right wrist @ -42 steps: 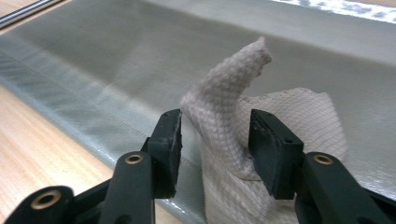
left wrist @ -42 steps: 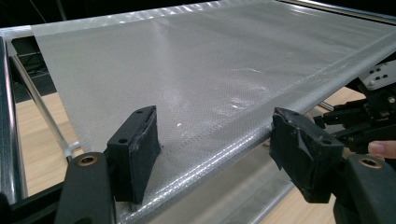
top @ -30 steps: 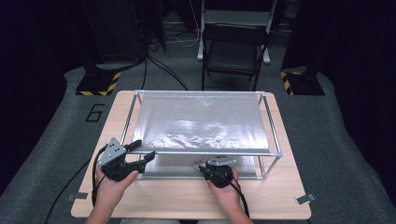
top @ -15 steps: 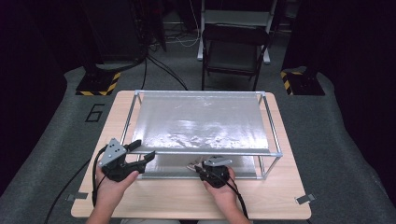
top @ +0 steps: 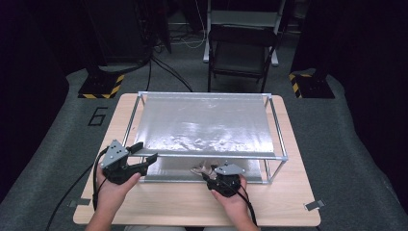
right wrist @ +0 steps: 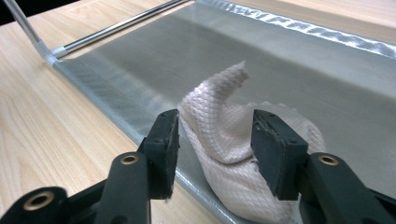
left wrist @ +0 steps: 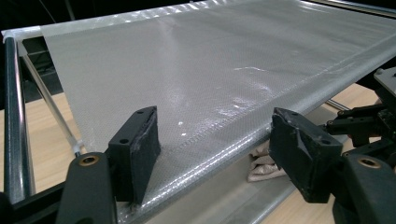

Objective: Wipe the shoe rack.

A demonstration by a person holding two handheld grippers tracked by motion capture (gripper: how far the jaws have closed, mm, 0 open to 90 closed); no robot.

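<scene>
Beneath the mesh sheet (top: 204, 126), right gripper (right wrist: 215, 140) straddles cloth (right wrist: 233, 154).

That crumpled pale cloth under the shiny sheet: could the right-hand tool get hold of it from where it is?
Probably yes. The right gripper already has its fingers on either side of the cloth, with nothing between; they have just been opening and no longer pinch it. The mesh sheet stretched above seems to leave the front open.
</scene>
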